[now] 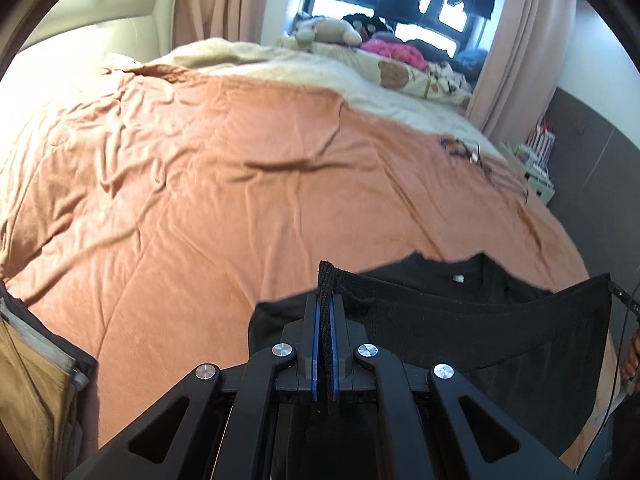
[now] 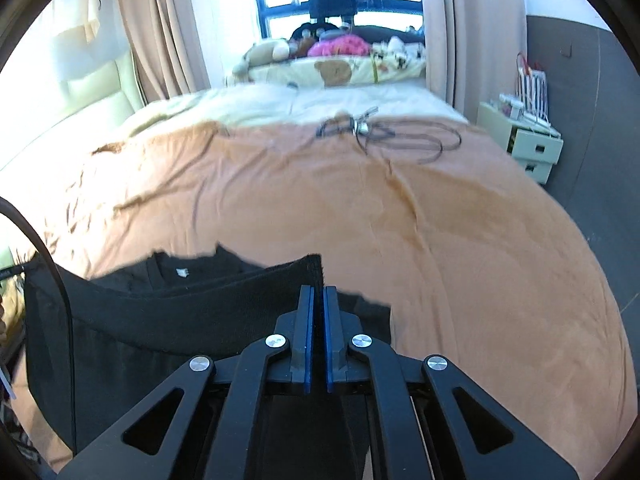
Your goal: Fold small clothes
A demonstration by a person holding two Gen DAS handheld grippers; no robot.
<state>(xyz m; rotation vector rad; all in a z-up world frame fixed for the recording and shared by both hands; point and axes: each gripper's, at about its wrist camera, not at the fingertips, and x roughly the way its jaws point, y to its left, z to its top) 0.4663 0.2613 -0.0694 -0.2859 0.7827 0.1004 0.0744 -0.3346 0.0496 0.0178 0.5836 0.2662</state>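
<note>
A black T-shirt [image 1: 480, 328] hangs above the orange bedcover [image 1: 200, 184], its hem stretched between my two grippers. My left gripper [image 1: 324, 300] is shut on one hem corner, the ribbed edge sticking up past its blue pads. In the right wrist view the same black T-shirt [image 2: 180, 312] spreads to the left, and my right gripper [image 2: 316, 292] is shut on the other hem corner. The collar with its white label [image 2: 182, 272] lies lower, against the orange bedcover [image 2: 440, 240].
Folded tan and grey clothes [image 1: 36, 380] lie at the bed's left edge. Dark cables [image 2: 380, 136] sprawl on the far part of the cover. Soft toys and a pink garment [image 2: 340, 46] pile under the window. A small drawer cabinet [image 2: 528, 144] stands at the right wall.
</note>
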